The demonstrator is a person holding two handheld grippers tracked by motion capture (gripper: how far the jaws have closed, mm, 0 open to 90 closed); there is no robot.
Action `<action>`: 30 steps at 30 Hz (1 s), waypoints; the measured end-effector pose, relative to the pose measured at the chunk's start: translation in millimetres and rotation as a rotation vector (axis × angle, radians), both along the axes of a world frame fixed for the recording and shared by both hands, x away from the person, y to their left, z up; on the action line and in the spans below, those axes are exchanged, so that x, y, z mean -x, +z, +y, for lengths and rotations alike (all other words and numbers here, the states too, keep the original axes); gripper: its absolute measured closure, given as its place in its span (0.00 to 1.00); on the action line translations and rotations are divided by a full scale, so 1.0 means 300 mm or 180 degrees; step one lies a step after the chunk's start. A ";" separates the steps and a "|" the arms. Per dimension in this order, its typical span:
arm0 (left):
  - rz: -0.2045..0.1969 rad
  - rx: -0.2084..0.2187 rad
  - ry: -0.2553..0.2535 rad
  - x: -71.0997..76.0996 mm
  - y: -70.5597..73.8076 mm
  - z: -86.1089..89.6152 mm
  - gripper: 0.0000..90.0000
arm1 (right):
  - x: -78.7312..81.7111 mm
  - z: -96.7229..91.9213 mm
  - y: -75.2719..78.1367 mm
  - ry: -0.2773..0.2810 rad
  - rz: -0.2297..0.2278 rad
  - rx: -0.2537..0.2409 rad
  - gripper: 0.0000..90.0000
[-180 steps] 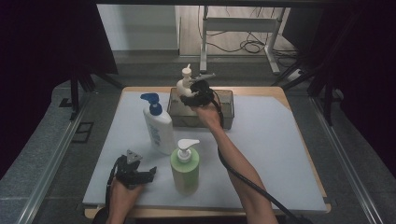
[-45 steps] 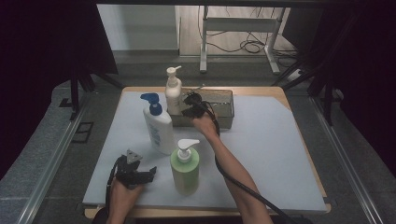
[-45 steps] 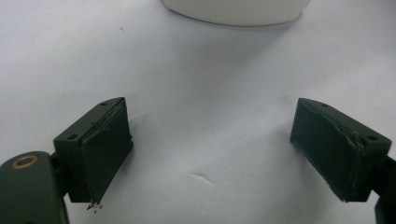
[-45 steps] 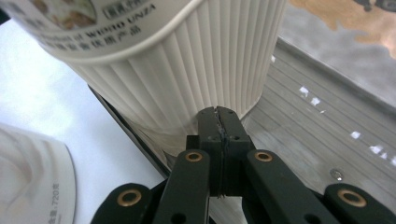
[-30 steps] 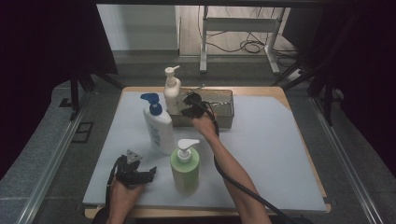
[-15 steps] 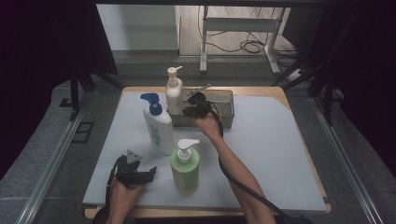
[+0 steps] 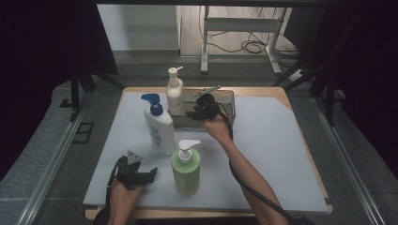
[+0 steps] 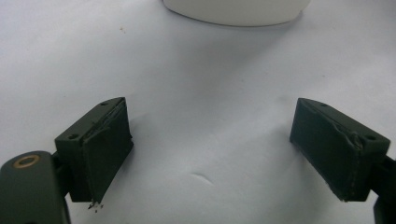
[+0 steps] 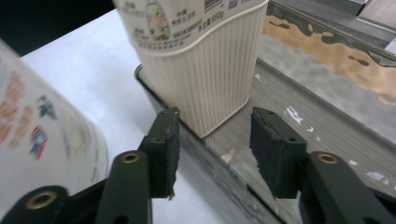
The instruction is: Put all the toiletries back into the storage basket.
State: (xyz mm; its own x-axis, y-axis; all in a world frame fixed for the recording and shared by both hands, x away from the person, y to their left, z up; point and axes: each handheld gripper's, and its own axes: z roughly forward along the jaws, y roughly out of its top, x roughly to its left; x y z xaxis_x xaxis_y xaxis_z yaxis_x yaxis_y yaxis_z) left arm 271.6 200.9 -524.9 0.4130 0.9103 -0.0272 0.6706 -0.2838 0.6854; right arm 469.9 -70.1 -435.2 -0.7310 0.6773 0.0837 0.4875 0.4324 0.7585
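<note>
A cream pump bottle stands upright in the left end of a grey metal tray at the back of the mat. My right gripper hovers just right of it. In the right gripper view the ribbed base of the bottle sits on the tray floor, just beyond the gripper. Its jaws have just been opening; they stand open and apart from the bottle, with nothing between them. My left gripper rests open on the mat near the front edge, its jaws wide and empty.
A white bottle with a blue pump stands left of the tray, close to the right gripper. A green bottle with a white pump stands near the front. A white bottle base lies ahead of the left gripper. The white mat spreads to the right.
The right gripper carried the cream bottle from above the tray to its left end, then let go. Its jaws opened and it drew back slightly rightward and up. The left gripper stayed still.
</note>
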 end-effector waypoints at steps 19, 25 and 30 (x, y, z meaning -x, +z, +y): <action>-0.0006 0.0026 0.0012 -0.001 -0.002 -0.001 0.13 | 0.130 -0.093 0.039 0.0215 -0.0267 0.0146 0.18; -0.0006 0.0026 0.0013 -0.001 -0.002 -0.001 0.13 | 0.173 -0.126 0.049 0.0307 -0.0220 0.0128 0.12; 0.0000 0.0026 0.0012 -0.001 -0.001 -0.001 0.13 | 0.210 -0.150 0.051 0.0378 -0.0252 0.0152 0.06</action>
